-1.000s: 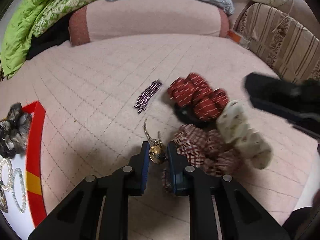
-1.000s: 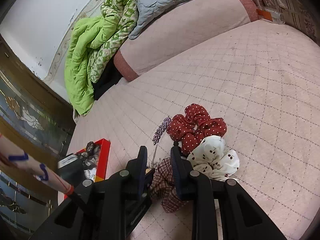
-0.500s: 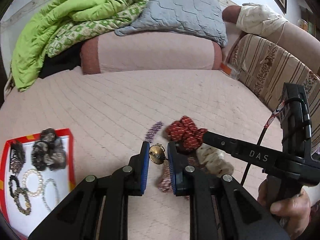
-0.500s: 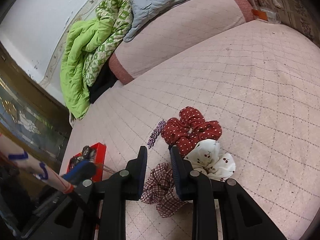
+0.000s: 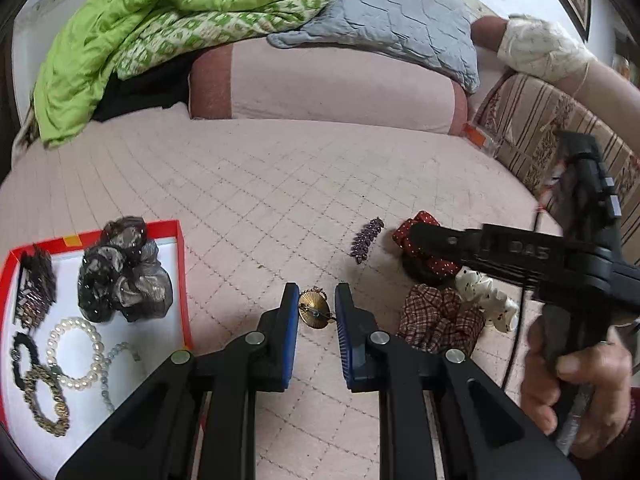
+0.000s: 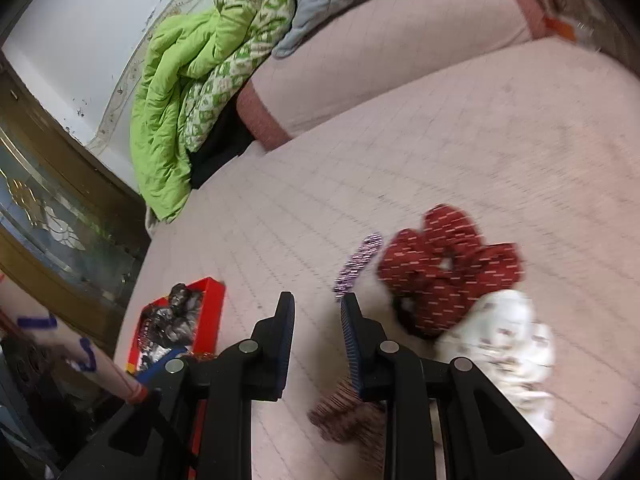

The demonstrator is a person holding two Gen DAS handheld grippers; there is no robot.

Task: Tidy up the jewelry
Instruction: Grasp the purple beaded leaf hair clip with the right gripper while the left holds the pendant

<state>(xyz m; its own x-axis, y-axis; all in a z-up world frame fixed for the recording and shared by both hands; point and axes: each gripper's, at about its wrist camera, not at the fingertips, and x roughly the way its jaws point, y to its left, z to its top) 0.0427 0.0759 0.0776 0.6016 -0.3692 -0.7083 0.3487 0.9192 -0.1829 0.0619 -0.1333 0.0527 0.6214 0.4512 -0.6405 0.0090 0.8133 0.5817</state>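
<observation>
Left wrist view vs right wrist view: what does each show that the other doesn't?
Left wrist only: gold brooch held between the left gripper fingers, pearl bracelets in the tray, and the person's hand.

Right wrist only: the wooden door, and the right gripper open around nothing.

Both: red tray, purple hair clip, red scrunchie, white scrunchie, green quilt.
</observation>
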